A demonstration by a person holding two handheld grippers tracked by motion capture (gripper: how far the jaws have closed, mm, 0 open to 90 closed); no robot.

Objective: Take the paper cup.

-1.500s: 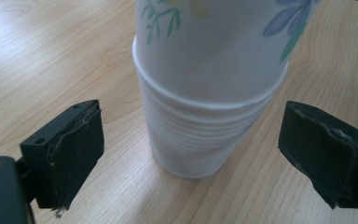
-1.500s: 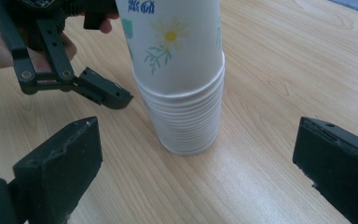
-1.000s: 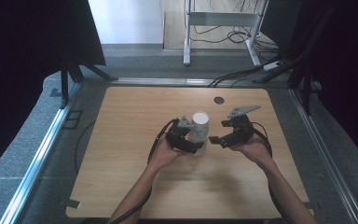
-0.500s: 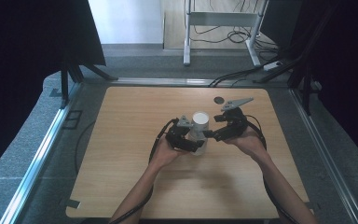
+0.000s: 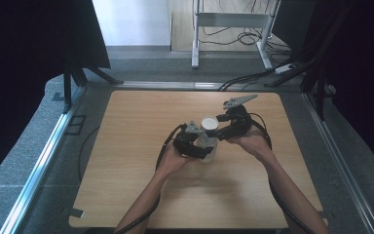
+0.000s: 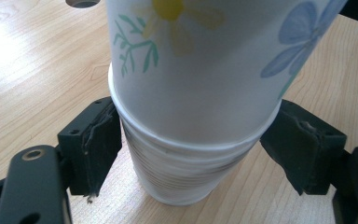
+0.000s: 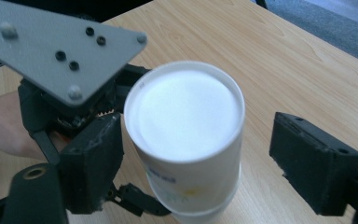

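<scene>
A white paper cup (image 5: 209, 125) with a flower print (image 6: 191, 60) stands bottom up over a ribbed cup (image 6: 182, 172) at the middle of the wooden table (image 5: 126, 146). My left gripper (image 5: 200, 146) comes in from the left, low on the stack. Its jaws have just been closing, and both pads (image 6: 98, 140) press at the printed cup's rim and the ribbed cup below it. My right gripper (image 7: 196, 140) straddles the upturned bottom (image 7: 186, 112). Its jaws have just been closing too; one pad (image 7: 98, 149) is at the cup wall, while the other pad (image 7: 307, 158) stands off it.
A round hole (image 6: 81, 3) is cut in the tabletop behind the cups. Black curtains (image 5: 24, 48) hang at both sides, and metal rails (image 5: 44, 156) run along the table. Cables (image 5: 253, 78) and a desk frame (image 5: 233, 19) lie beyond the far edge.
The right gripper has moved left and up to the top of the upturned cup, with its jaws narrowing around it. The left gripper has kept its place at the stack.
</scene>
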